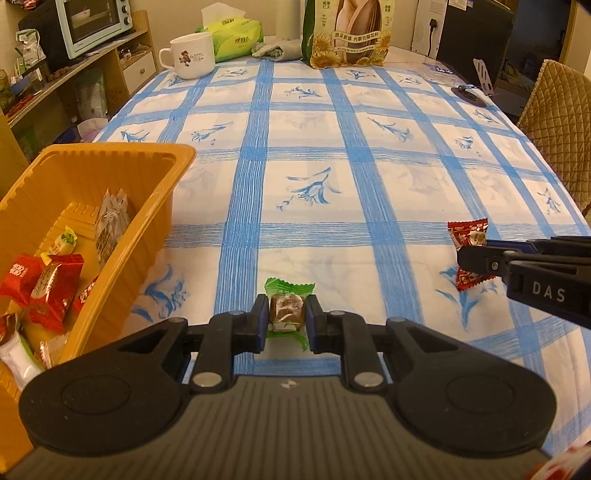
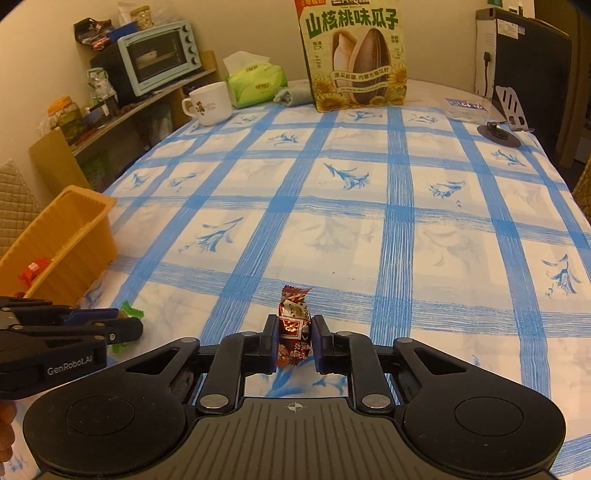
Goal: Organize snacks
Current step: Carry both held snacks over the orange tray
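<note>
While both claws sit low over the blue-checked tablecloth (image 2: pixel 332 229), each has a sweet in it. Left gripper (image 1: pixel 287 319): jaws clamped on a green-wrapped candy (image 1: pixel 288 310), brown block showing through the wrapper, pinched across its middle. Right gripper (image 2: pixel 295 341): jaws closed onto a red-wrapped candy (image 2: pixel 293 325) standing on edge between the pads; from the left wrist view the same wrapper pokes out above and below the fingers.

Orange tray (image 1: pixel 122 229) at the left edge of the table, just beside the left gripper. Inside it: several red packets (image 1: pixel 51 291), a pale wrapped piece with green print (image 1: pixel 64 242), and a few clear-wrapped snacks (image 1: pixel 110 221) leaning against the far wall. More wrappers at the near end, cut off by the frame; cannot tell what they are.

Far end of table: white mug (image 1: pixel 192 55), green tissue pack (image 1: pixel 236 33), tall bag of sunflower seeds (image 2: pixel 356 55) standing upright. Contents of the mug not visible.
</note>
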A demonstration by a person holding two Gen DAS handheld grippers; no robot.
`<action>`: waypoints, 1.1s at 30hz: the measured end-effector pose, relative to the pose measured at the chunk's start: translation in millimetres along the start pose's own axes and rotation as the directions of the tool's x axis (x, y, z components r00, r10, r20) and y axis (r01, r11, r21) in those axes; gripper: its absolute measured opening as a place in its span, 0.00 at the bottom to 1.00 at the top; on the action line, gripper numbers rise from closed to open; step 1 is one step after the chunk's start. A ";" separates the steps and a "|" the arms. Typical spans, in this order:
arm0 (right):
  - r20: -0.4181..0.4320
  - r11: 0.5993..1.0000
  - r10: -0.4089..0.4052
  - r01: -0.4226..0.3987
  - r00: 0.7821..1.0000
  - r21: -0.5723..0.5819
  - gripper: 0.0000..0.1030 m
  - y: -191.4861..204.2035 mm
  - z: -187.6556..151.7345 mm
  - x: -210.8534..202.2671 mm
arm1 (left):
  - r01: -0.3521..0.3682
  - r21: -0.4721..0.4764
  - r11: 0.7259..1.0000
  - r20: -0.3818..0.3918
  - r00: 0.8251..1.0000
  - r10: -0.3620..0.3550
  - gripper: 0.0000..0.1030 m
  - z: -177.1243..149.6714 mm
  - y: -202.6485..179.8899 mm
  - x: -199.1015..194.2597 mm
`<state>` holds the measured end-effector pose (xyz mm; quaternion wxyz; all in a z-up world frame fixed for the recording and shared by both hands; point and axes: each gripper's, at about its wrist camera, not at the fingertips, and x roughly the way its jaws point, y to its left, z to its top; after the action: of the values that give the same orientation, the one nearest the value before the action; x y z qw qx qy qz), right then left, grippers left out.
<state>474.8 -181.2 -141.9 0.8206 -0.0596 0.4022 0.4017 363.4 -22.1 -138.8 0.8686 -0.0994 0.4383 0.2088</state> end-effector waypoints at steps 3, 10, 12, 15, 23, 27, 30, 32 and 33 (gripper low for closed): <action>0.007 1.000 0.019 -0.019 1.000 -0.008 0.17 0.1 -3.8 -13.7 | -0.003 -0.005 1.000 0.014 1.000 0.003 0.18 -3.9 -3.3 -13.6; 0.019 0.995 0.093 -0.093 0.995 -0.029 0.17 8.4 -12.8 -55.6 | -0.001 -0.035 0.999 0.060 0.998 0.003 0.18 -16.4 -7.3 -63.7; 0.018 0.992 0.124 -0.123 0.992 -0.040 0.17 13.9 -15.4 -68.3 | -0.004 -0.047 0.999 0.072 0.997 0.008 0.18 -20.5 -5.5 -80.1; 0.011 0.983 0.175 -0.174 0.985 -0.054 0.17 25.3 -20.0 -84.0 | -0.012 -0.060 0.998 0.094 0.995 0.017 0.18 -29.2 -0.9 -104.9; -0.029 0.952 0.298 -0.299 0.954 -0.058 0.17 75.2 -32.2 -106.8 | -0.032 -0.090 0.995 0.110 0.993 0.042 0.18 -57.6 36.7 -159.5; -0.038 0.938 0.340 -0.341 0.940 -0.056 0.17 111.7 -33.3 -111.5 | -0.039 -0.090 0.995 0.110 0.993 0.049 0.18 -65.3 69.9 -175.1; -0.045 0.931 0.359 -0.361 0.932 -0.054 0.17 142.3 -31.1 -110.6 | -0.041 -0.088 0.995 0.119 0.992 0.051 0.18 -65.6 99.7 -183.1; -0.048 0.928 0.367 -0.369 0.929 -0.058 0.17 162.9 -27.7 -108.0 | -0.044 -0.087 0.995 0.127 0.990 0.055 0.18 -63.9 121.1 -186.3; -0.047 0.927 0.368 -0.370 0.929 -0.059 0.17 173.1 -25.8 -106.2 | -0.045 -0.085 0.995 0.131 0.990 0.056 0.18 -62.5 132.3 -187.2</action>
<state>299.0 -141.0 -45.0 0.7208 -0.0173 0.4068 0.5609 159.9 22.2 -24.3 0.8855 -0.1098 0.3729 0.2547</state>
